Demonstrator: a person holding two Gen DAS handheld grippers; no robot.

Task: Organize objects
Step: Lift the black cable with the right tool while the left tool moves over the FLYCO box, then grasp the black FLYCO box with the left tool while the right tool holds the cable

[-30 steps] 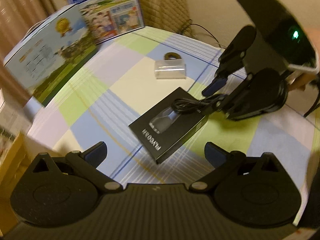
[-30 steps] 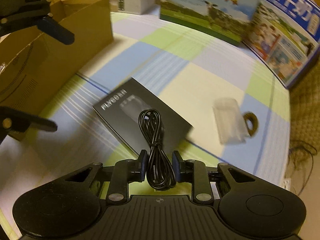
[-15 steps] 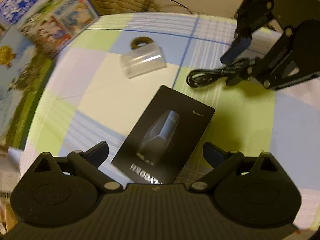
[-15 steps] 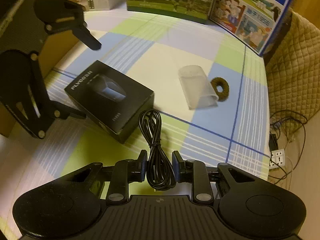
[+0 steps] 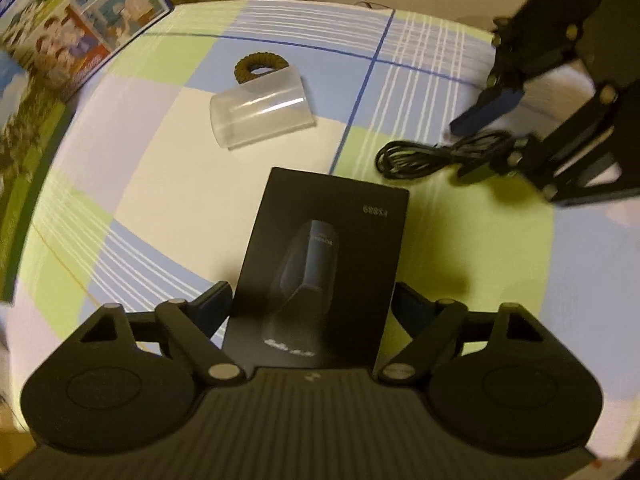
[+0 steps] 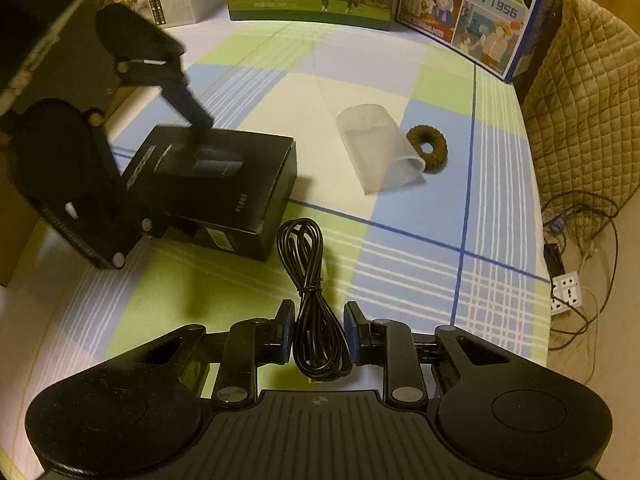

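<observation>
My left gripper (image 5: 312, 304) was closing astride the near end of the black box (image 5: 324, 256), one finger at each long side, pads not yet pressing. The box looked stiff, light and smooth, so flat side walls seemed the best hold. My right gripper (image 6: 316, 334) pinched the limp coiled cable (image 6: 310, 280), its loop dangling ahead.
</observation>
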